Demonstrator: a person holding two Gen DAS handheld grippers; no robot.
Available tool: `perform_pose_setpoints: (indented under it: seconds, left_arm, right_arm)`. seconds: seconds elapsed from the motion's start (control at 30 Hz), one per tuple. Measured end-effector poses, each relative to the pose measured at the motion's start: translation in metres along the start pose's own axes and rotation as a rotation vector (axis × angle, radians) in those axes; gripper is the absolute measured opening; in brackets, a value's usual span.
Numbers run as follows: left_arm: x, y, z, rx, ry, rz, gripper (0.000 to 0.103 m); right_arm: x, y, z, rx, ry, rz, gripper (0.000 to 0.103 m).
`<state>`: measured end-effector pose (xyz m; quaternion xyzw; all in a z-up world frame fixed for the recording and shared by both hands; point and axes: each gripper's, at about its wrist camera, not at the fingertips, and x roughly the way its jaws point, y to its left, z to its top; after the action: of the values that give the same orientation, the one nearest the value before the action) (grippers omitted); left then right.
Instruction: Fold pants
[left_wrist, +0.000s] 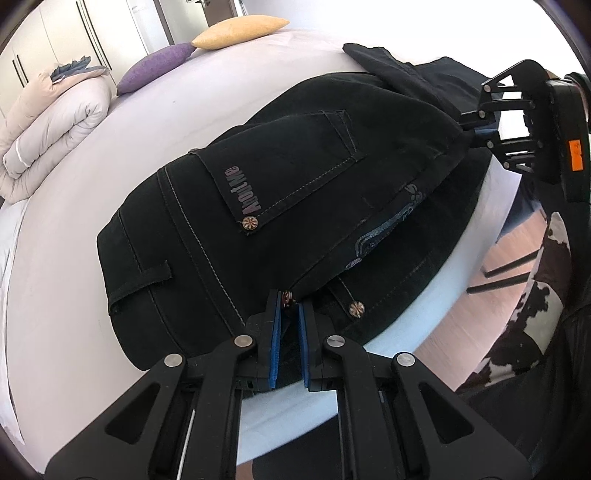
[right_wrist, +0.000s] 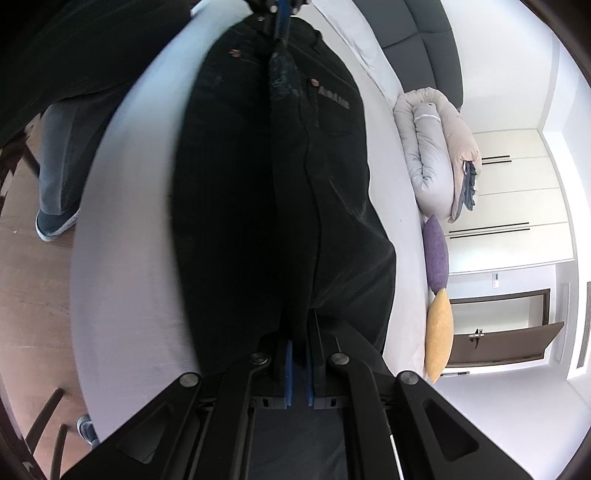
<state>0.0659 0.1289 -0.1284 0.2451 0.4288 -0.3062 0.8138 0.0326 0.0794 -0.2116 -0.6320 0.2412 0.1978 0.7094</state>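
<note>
Left wrist view: my left gripper (left_wrist: 290, 306) pinches the waistband edge of the black denim pants (left_wrist: 295, 192), folded lengthwise on the pale lilac bed (left_wrist: 74, 258). Their long axis runs from the near waist toward the far right, where my right gripper (left_wrist: 471, 127) clamps the leg fabric.

Right wrist view: the right gripper's blue pads (right_wrist: 290, 369) are pressed together on dark cloth; the pants stretch straight away toward the left gripper (right_wrist: 277, 18) at the far end.

Both tongs (left_wrist: 289, 302) pinch black pants (left_wrist: 280, 206) on bed (left_wrist: 74, 295).
</note>
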Motion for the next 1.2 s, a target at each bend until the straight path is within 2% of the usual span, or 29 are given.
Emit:
perform_pose_setpoints:
  seconds: [0.17,0.43,0.73,1.03,1.2]
  left_arm:
    - [0.001,-0.003,0.007,-0.001,0.011,-0.005,0.008]
    - [-0.003,-0.005,-0.015,-0.025,0.008,-0.005,0.008]
    - [-0.008,-0.014,-0.019,-0.003,0.007,0.011,0.008]
    - [-0.008,-0.015,-0.026,-0.029,0.0,0.011,0.008]
    - [-0.01,-0.016,-0.03,-0.041,-0.005,0.039,0.009]
  right_arm:
    - [-0.006,0.01,0.004,0.0,0.002,0.002,0.006]
    - [-0.012,0.019,0.002,0.008,0.008,0.009,0.006]
    - [-0.015,0.018,0.01,0.026,0.014,0.005,0.005]
    - [-0.018,0.026,0.011,0.04,0.019,0.02,0.005]
    - [-0.019,0.028,0.011,0.044,0.018,0.021,0.005]
